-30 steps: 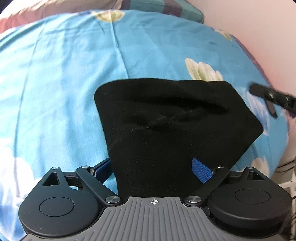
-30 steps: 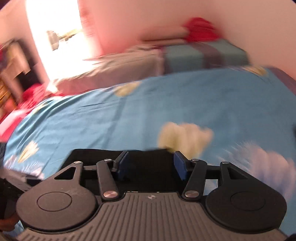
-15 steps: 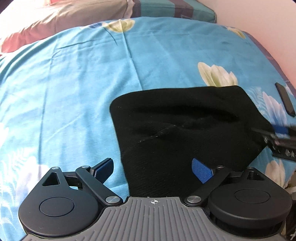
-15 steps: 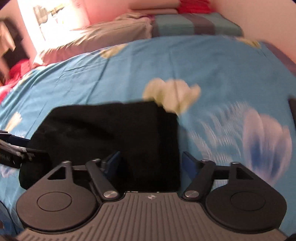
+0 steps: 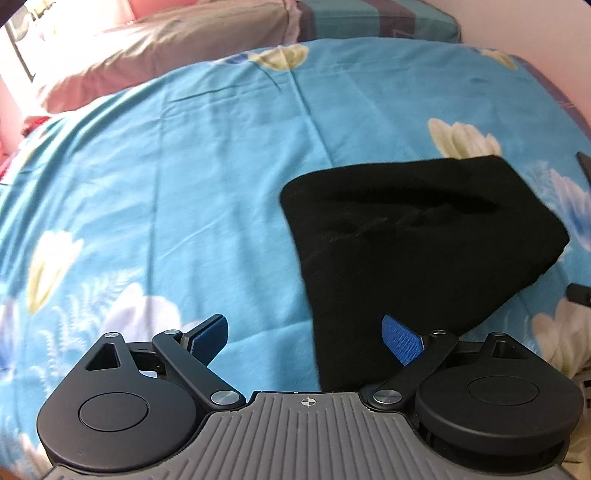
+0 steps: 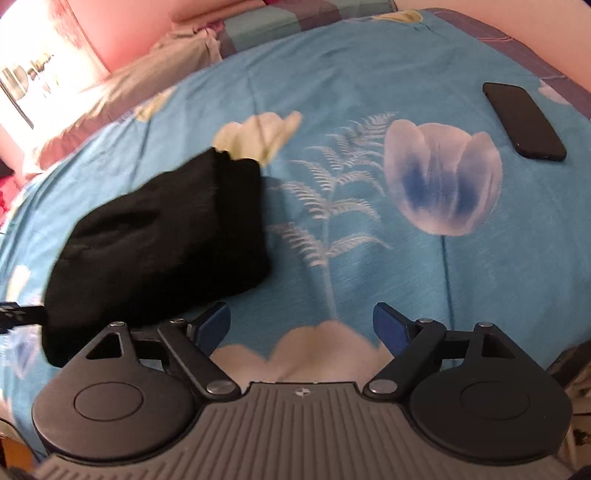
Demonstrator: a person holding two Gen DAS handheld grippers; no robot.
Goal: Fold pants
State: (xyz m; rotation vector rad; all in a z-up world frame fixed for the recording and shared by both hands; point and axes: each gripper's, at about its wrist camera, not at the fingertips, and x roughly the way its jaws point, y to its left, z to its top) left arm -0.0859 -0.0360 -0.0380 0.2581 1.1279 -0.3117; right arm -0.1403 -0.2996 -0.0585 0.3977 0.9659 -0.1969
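Observation:
The black pants [image 5: 417, 254] lie folded into a compact bundle on the blue flowered bedsheet [image 5: 184, 166]. My left gripper [image 5: 304, 334] stands open above the bundle's near left edge; the cloth runs under its right pad, and nothing is pinched. In the right wrist view the same pants [image 6: 162, 236] lie to the left of my right gripper [image 6: 301, 325], whose jaws are opening wide over bare sheet with nothing between them. The left gripper's tip pokes in at the left edge of that view, beside the bundle.
A black phone [image 6: 522, 120] lies on the sheet at the far right. Pillows [image 5: 159, 55] and a striped cushion [image 5: 376, 20] line the head of the bed. A pale wall runs along the right side.
My left gripper rose and drew back leftward, so the pants now sit to its right. My right gripper swung down and right, off the pants, and its jaws spread wider.

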